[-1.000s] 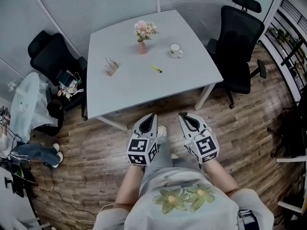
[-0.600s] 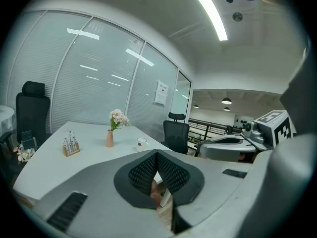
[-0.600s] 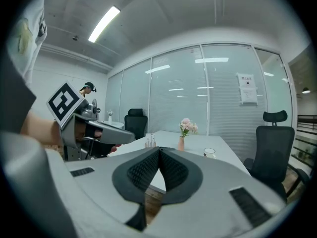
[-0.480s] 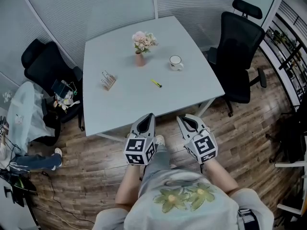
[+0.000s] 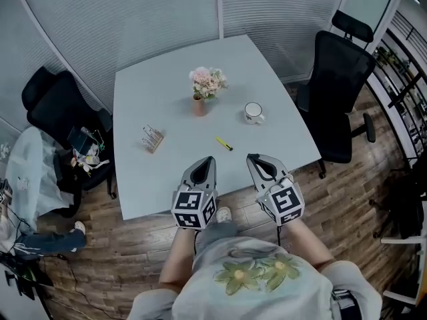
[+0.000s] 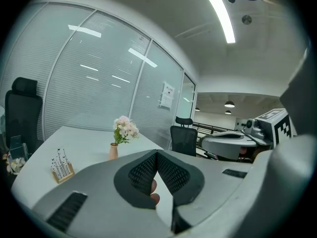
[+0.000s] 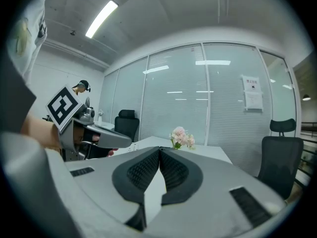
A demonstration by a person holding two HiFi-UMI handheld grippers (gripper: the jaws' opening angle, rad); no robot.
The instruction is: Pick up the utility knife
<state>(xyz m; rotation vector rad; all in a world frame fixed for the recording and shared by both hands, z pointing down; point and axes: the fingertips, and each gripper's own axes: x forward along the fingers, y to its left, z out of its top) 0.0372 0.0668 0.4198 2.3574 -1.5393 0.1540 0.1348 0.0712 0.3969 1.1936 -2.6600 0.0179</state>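
The left claw [image 5: 208,159] and the right claw [image 5: 253,157] are advancing side by side toward the desk [image 5: 143,95]. A second ago they were hanging over the wooden floor [image 5: 127,245], short of the desk; now their tips are reaching over its near edge. The yellow utility knife [image 5: 224,144] is drawing closer, now lying near the tips, ahead and between them.

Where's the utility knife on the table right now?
In the head view, the yellow utility knife lies on the white table near its front edge, below and left of the mug and right of the wooden holder.
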